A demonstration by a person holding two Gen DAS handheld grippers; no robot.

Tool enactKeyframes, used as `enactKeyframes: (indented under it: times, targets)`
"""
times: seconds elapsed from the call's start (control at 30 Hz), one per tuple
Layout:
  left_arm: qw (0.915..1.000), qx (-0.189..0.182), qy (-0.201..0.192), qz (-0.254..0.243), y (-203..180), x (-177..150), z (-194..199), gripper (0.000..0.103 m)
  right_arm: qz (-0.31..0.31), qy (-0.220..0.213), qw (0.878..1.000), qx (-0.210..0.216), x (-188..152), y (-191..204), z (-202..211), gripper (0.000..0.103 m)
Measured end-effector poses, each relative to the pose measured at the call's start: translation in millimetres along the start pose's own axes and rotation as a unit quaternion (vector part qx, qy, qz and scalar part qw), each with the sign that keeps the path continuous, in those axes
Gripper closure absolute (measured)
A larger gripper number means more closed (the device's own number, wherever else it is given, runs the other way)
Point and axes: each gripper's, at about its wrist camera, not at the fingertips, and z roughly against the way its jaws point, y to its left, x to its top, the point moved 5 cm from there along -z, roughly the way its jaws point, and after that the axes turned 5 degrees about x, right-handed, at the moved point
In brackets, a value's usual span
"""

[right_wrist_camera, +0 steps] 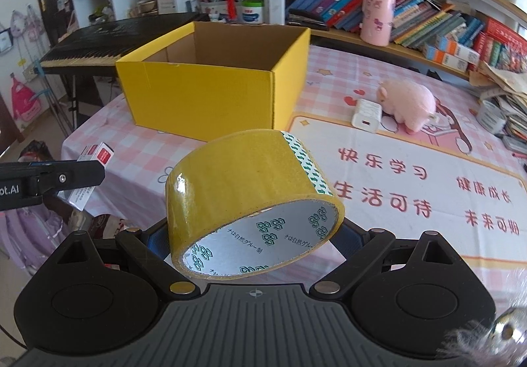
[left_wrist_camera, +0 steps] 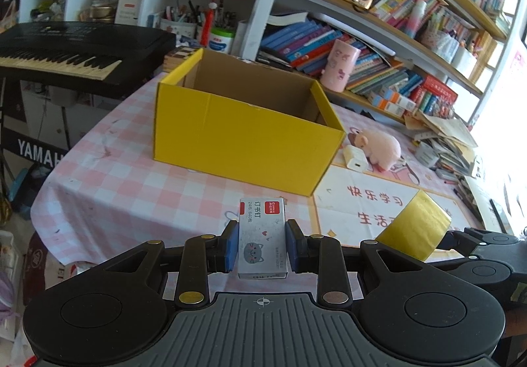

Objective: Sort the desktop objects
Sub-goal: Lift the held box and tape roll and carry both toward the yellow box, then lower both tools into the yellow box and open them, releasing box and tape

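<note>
Above counter (left_wrist_camera: 108,169), my left tongs (left_wrist_camera: 262,246) pinch staple box (left_wrist_camera: 262,235), right tongs (right_wrist_camera: 253,235) clamp tape roll (right_wrist_camera: 250,199); carry step; next I drop both into yellow box (left_wrist_camera: 243,143) at twelve o'clock.

The left tool (left_wrist_camera: 262,246) grips a staple box (left_wrist_camera: 262,237) before the yellow carton (left_wrist_camera: 230,139).

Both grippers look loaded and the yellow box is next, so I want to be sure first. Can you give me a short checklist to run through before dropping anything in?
1. Left gripper shut on the staple box: ok, blue fingers press both sides.
2. Right gripper holds the tape roll: ok, roll sits tilted between them.
3. Yellow box open on top: ok.
4. Yellow box interior free: cannot tell, floor hidden.
5. Grippers above the box opening: not ok, both short of it.
6. Plush pig and white charger clear of the path: ok, right of the box.
</note>
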Motion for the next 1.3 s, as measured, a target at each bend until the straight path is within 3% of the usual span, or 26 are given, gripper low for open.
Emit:
enactKeyframes:
  times: [0.4, 0.93, 1.3]
  targets:
    - [0.9996, 0.018, -0.02, -0.001, 7, 35, -16, 0.075, 0.037, -0.025, 0.999, 0.025, 40, 5, -20, 0.009]
    - [0.9967, 0.033, -0.069, -0.028, -11, 113, -62, 0.075, 0.081, -0.119, 0.988, 0.048, 138, -16, -38, 0.009]
    - [0.993, 0.076, -0.076, -0.049, -20, 156, -103, 0.075, 0.12, -0.11, 0.983, 0.079, 196, -40, -89, 0.009]
